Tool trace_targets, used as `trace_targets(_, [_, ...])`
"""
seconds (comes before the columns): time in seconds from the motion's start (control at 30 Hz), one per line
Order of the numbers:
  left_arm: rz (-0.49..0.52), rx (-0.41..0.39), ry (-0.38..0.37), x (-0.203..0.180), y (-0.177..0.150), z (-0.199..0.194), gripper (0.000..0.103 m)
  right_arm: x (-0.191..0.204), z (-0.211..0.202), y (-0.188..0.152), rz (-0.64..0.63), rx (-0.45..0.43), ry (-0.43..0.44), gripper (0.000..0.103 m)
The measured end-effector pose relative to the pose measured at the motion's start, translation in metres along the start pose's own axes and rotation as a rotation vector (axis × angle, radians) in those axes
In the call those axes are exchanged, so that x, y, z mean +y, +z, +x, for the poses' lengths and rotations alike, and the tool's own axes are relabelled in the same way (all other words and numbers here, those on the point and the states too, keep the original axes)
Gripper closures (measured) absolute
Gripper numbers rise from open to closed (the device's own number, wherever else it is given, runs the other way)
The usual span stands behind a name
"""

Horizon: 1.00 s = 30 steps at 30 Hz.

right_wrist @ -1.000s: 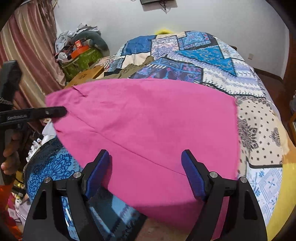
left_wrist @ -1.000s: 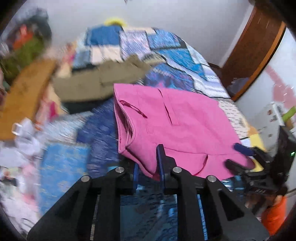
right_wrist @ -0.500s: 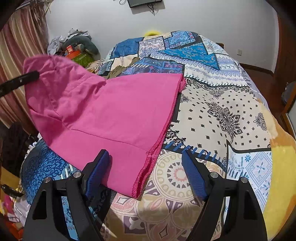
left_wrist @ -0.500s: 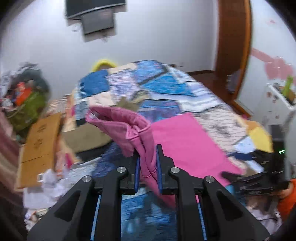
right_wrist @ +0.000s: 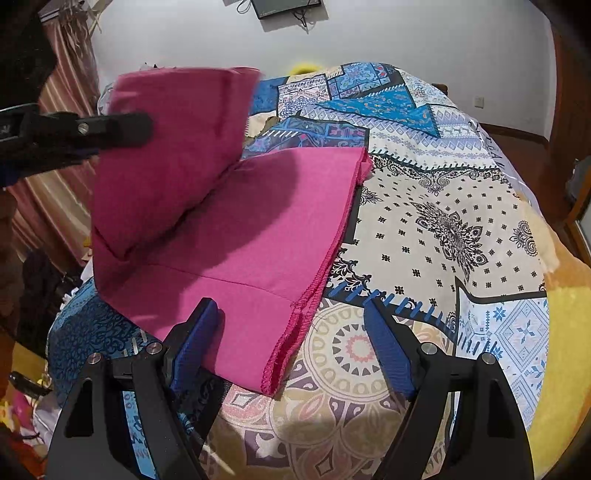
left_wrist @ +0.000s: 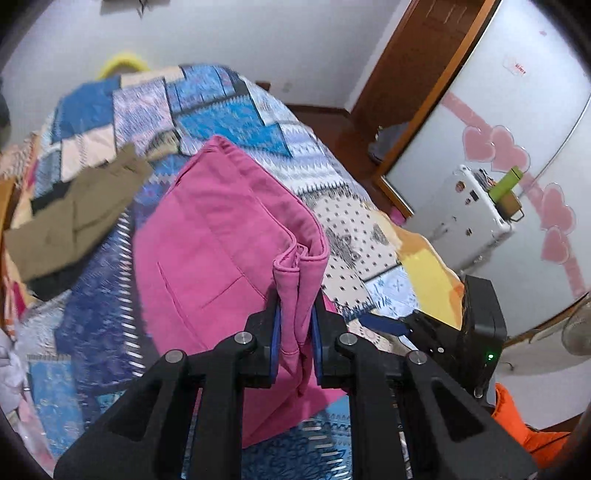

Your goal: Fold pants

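Left gripper (left_wrist: 294,332): clenched on a bunched edge of the pink pants (left_wrist: 221,236), fabric pinched between the blue pads (left_wrist: 274,343); seen from the right wrist view as a dark arm (right_wrist: 92,129) at upper left with cloth hanging from it.
Right gripper (right_wrist: 291,354): jaws spread wide, nothing between them; left pad (right_wrist: 192,350) just over the near edge of the pants, right pad (right_wrist: 388,354) over bare bedspread; contact with the fabric can't be told.
Pants (right_wrist: 236,236): lower part flat on the bedspread, stitched hem edge running diagonally toward the near side; upper part lifted and folded over, held off the bed by the left gripper, casting a shadow on the flat part. Fold crease at the left edge of the bed.
Bedspread (right_wrist: 443,221): patchwork, blue and cream patterns, yellow patch at the right.
Olive garment (left_wrist: 74,218): lying on the bed beyond the pants, left side, apart from them.
White appliance (left_wrist: 469,218): beside the bed at right, green item on top.
Wall screen (right_wrist: 286,7): mounted on the far wall, cables dangling below.
Striped curtain (right_wrist: 70,92): left of the bed, behind the left gripper.
Blur: far bedspread in the left wrist view smeared, detail there unreadable.
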<state>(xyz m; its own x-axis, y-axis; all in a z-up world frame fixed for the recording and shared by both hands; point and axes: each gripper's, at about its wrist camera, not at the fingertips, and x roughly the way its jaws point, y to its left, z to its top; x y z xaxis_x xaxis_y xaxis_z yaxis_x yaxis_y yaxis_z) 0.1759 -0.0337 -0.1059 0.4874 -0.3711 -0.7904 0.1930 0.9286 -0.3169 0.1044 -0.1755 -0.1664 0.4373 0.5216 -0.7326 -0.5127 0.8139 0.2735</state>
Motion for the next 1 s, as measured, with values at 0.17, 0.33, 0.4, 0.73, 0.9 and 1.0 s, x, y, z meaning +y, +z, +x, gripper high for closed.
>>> trace_targets(0.17, [0.039, 0.036, -0.011, -0.011, -0.002, 0.013, 0.089, -0.002, 0.000, 0.000, 0.006, -0.001, 0.004, 0.024])
trace_targets(0.33, [0.087, 0.050, -0.005, -0.023, -0.001, 0.010, 0.071, -0.003, 0.000, 0.001, 0.012, -0.001, 0.007, 0.024])
trace_targets(0.4, [0.088, 0.021, 0.000, -0.023, 0.003, 0.003, 0.057, -0.003, -0.001, 0.001, 0.016, -0.001, 0.007, 0.024])
trace_targets(0.73, [0.131, -0.077, 0.292, 0.024, 0.043, 0.008, 0.038, -0.012, -0.008, -0.002, 0.056, -0.001, 0.000, 0.024])
trace_targets(0.9, [0.131, -0.014, 0.401, 0.062, 0.069, 0.046, 0.032, -0.017, -0.015, -0.001, 0.071, -0.011, -0.023, 0.024])
trace_targets(1.0, [0.126, 0.053, 0.443, 0.081, 0.081, 0.076, 0.032, -0.017, -0.022, 0.000, 0.066, -0.024, -0.048, 0.024])
